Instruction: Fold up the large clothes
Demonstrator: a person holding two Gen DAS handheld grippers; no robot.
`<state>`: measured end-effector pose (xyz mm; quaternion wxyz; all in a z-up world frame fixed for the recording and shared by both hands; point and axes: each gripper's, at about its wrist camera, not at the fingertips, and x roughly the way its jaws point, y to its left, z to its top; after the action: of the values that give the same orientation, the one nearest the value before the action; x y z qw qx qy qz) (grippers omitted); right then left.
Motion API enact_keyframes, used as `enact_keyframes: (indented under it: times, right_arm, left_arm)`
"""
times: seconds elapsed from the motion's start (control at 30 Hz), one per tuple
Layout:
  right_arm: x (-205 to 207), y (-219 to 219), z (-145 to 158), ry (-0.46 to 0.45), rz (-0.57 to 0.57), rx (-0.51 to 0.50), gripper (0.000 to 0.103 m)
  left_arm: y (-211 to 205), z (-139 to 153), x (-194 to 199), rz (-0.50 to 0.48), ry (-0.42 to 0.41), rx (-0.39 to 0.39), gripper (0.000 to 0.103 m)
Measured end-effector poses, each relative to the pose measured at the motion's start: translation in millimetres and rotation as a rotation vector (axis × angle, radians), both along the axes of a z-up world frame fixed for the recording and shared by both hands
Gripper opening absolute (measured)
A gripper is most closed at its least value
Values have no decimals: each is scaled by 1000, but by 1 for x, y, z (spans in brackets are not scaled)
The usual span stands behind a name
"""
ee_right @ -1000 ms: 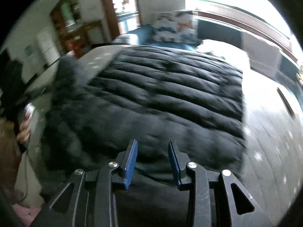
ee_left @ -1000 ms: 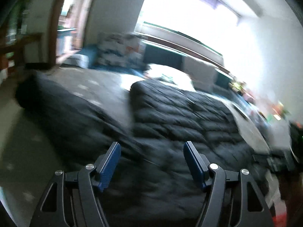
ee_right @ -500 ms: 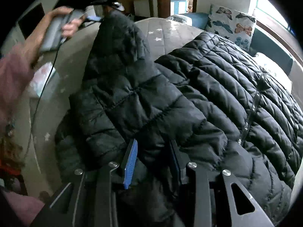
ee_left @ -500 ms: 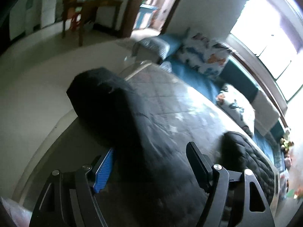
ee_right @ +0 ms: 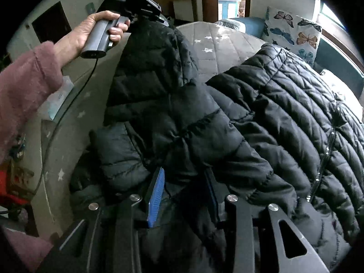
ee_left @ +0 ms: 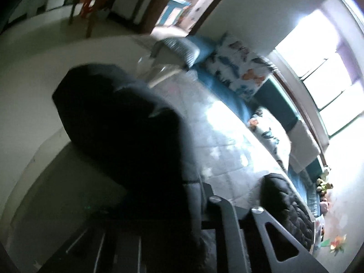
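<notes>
A black quilted puffer jacket (ee_right: 284, 104) lies spread on the bed. Its left sleeve (ee_right: 154, 72) is pulled up and away from the body. My left gripper (ee_right: 145, 19), held by a hand (ee_right: 91, 29), is shut on the sleeve's cuff end. In the left wrist view the dark sleeve (ee_left: 118, 125) fills the frame and hides most of that gripper (ee_left: 193, 195). My right gripper (ee_right: 184, 188) sits at the sleeve's shoulder end, shut on a fold of jacket fabric, with one blue pad (ee_right: 157, 193) showing.
The bed has a grey quilted cover with white stars (ee_right: 223, 43). Butterfly-print pillows (ee_right: 293, 34) and a blue cushion lie along the window side. A pink sleeve (ee_right: 25, 86) and a black cable (ee_right: 68, 104) cross the left. A wooden table (ee_left: 102, 2) stands beyond the bed.
Both grippers swung left over the jacket to its sleeve. The left jaws, wide apart half a second ago, have shut on the cuff. The right gripper has kept its place on the fabric.
</notes>
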<state>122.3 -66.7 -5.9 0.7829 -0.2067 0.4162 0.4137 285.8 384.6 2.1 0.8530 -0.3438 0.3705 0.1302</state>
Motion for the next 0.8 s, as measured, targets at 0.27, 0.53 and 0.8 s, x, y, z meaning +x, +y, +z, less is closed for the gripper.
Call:
enact_keyframes:
  times: [0.27,0.53,0.8]
  right_arm:
    - [-8,23,-3,-26,39,-23,39]
    - [-22,-33,47,-44,-39,91,39]
    - [-39,-146,85,-135,-289,186,39]
  left_arm:
    - [-57,96,-42,-133,-303,104,10]
    - [-161,169,-99,-374,-508,291,10]
    - [-296,180,-139,-687,-573,393,10]
